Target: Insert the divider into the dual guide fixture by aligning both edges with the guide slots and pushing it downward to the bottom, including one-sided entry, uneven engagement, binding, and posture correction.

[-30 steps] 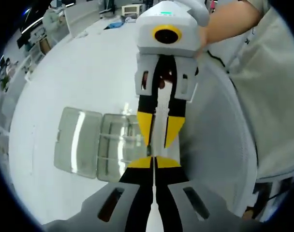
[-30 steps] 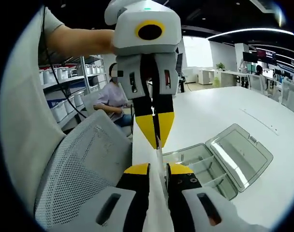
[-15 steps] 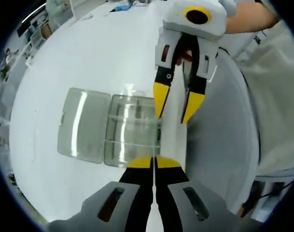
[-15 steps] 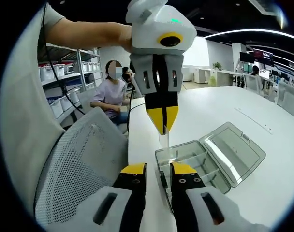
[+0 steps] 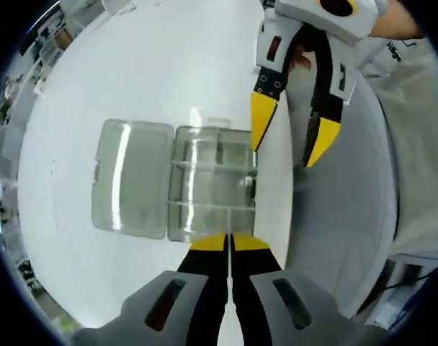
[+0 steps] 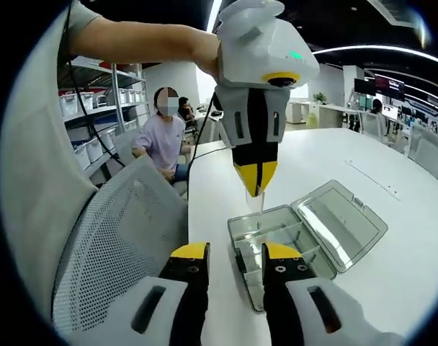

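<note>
At the bottom of the right gripper view, the right gripper [image 6: 235, 252] stands with its jaws parted and holds nothing. Just beyond, at centre, the clear fixture box [image 6: 276, 238] lies on the white table [image 6: 392, 245], lid [image 6: 341, 216] open. Above it, the left gripper [image 6: 257, 189] pinches the small clear divider [image 6: 256, 203] over the box's near edge. A mesh chair [image 6: 111, 245] occupies the lower left.

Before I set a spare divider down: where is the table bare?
Bare white table lies beyond the open lid of the clear box. The strip between box and mesh chair is crowded by the left tool and right tool.
</note>
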Tool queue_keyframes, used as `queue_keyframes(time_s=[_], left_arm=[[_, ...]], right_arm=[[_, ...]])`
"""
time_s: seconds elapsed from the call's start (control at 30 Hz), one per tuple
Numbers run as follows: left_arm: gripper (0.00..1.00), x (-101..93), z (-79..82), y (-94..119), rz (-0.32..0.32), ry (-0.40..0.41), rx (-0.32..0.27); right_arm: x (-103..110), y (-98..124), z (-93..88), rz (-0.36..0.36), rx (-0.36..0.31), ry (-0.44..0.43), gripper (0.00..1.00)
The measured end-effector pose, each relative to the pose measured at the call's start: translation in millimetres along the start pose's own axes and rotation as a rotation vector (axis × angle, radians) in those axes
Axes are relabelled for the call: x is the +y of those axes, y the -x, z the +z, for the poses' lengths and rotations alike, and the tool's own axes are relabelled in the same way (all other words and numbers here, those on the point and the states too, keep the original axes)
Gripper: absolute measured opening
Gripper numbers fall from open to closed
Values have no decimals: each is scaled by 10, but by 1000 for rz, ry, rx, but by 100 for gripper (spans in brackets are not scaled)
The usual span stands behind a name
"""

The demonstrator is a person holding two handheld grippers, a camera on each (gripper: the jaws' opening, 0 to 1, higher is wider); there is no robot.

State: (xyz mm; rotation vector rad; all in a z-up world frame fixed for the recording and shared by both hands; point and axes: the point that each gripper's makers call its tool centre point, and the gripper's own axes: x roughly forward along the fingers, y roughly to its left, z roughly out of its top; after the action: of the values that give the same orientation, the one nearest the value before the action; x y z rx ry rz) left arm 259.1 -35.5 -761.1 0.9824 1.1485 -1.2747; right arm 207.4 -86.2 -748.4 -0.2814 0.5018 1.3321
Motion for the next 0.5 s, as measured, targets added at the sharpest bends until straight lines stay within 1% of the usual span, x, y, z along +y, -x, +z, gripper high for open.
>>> queue_keyframes(time_s=[0.2, 0.3, 0.37, 0.5], left_arm=[[0, 41, -37, -63, 6, -21, 37], [0, 50, -38, -77, 7, -26, 42], [0, 74, -50, -96, 13, -29, 53], [0, 95, -53, -110, 17, -30, 60]], right_arm=[[18, 8, -21, -2, 13, 4, 32], [24, 13, -40, -6, 22, 4, 35], [6, 19, -71, -18, 38, 2, 40], [-14, 33, -99, -31, 48, -12, 44]])
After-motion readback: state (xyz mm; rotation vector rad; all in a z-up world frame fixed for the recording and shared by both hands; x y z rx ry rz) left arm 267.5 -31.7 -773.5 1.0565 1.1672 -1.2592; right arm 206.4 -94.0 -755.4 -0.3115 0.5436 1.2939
